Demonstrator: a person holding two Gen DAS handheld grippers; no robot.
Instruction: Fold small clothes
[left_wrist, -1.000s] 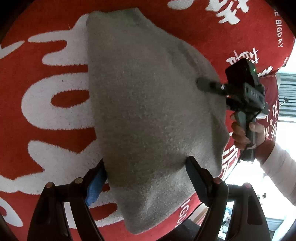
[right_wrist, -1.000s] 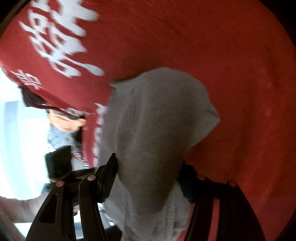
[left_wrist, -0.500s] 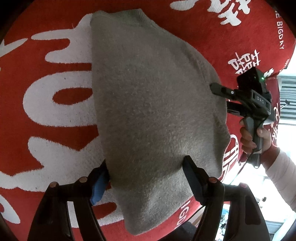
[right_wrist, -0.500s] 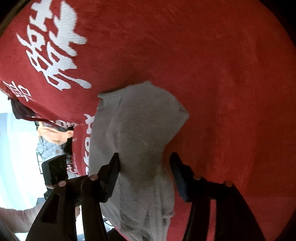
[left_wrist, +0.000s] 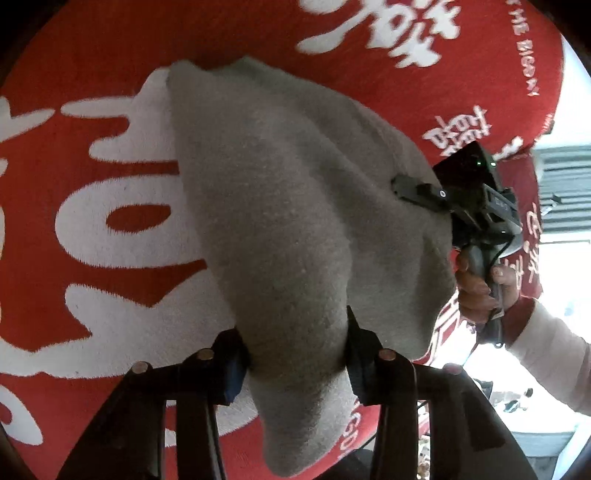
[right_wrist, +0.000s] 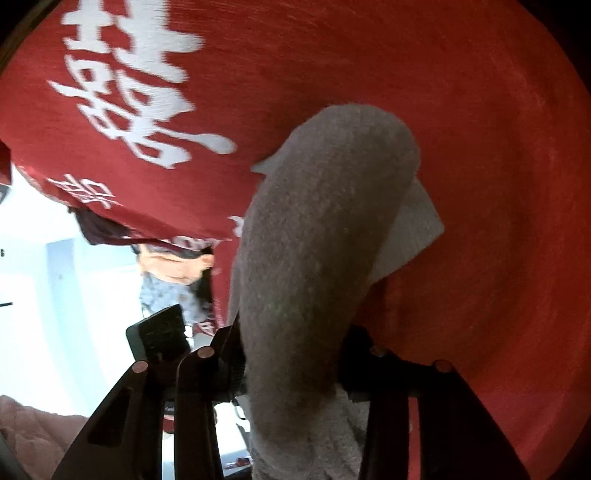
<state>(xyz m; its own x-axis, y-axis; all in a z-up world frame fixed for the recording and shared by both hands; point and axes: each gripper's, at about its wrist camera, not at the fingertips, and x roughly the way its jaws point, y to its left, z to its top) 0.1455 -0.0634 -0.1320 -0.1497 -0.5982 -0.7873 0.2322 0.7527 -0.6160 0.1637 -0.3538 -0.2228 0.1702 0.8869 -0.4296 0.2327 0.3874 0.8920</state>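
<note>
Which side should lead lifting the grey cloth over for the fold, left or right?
Left, probably. The left hand-held gripper is closing around the near end of the grey knit cloth, already bunched between its fingers; the right hand-held gripper only pinches a side edge.

- The knitted garment (left_wrist: 291, 206) shows plain grey, fuzzy, with no print; in the right wrist view (right_wrist: 317, 258) it reads grey-brown with a paler grey layer peeking out at 3 o'clock.
- The cloth (left_wrist: 92, 66) beneath is bright red with bold white lettering, big strokes at 9 o'clock, smaller white characters at 1 o'clock.
- The sleeve (left_wrist: 546, 350) at 4 o'clock is white with a dark red cuff.
- Both grippers' frames are black.
</note>
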